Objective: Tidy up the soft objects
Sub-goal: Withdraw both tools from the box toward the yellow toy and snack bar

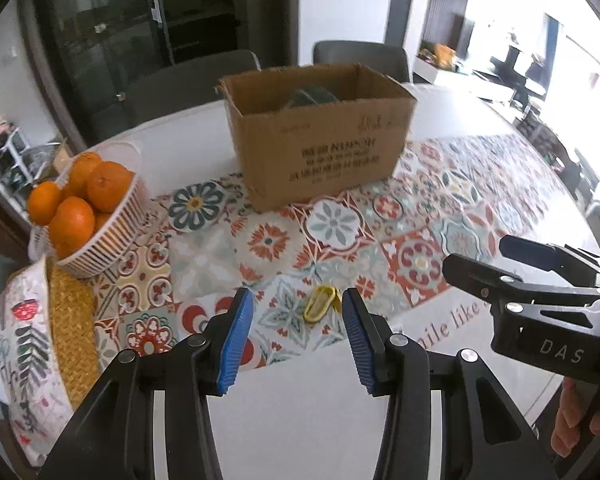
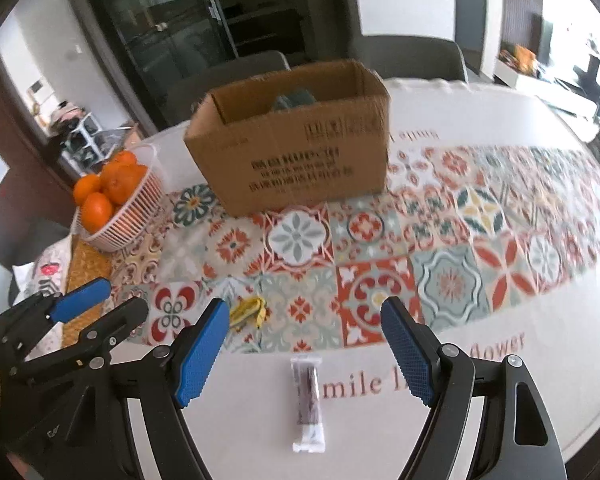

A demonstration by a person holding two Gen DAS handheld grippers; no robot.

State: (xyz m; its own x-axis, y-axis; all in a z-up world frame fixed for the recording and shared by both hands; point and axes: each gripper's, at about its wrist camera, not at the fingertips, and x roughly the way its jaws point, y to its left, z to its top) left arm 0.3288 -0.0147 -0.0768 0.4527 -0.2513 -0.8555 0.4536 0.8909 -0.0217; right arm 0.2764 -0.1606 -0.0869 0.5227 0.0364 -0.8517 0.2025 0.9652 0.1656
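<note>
Right gripper (image 2: 304, 344): fingers apart, nothing between the pads. Wrapped bar (image 2: 309, 402) lies lower centre on the tabletop (image 2: 500, 400). Yellow item (image 2: 249, 311) left of centre. Cardboard box (image 2: 296, 148) upper centre. Left gripper (image 2: 100, 308) lower left.

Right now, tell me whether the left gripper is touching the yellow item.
Apart. In the left wrist view the left gripper stands open, and the yellow item lies on the tablecloth beyond its fingertips.
</note>
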